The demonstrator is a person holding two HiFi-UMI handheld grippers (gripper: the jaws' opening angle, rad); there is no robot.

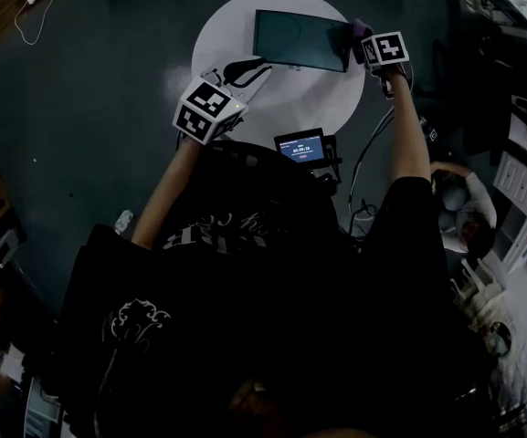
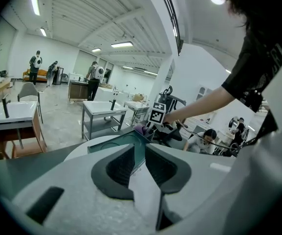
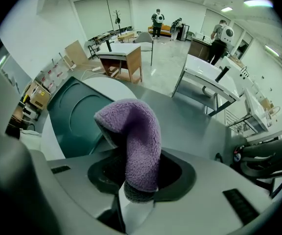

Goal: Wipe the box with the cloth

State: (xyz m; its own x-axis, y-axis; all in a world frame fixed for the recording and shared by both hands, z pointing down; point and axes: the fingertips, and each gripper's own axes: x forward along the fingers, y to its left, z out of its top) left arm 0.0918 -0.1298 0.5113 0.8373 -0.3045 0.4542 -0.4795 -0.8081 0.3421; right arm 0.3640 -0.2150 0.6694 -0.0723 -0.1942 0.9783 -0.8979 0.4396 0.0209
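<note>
A round white table (image 1: 216,39) carries a flat dark teal box (image 1: 300,40) on its far half. The left tool (image 2: 140,153) hovers over the table's near edge, short of the box, its jaws slightly apart and empty. The right tool (image 3: 133,180), at the box's right end, pinches a folded purple cloth (image 3: 137,138).

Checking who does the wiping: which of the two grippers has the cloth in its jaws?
The right gripper: its jaws are shut on the purple cloth. The left gripper has its jaws apart, empty.
</note>
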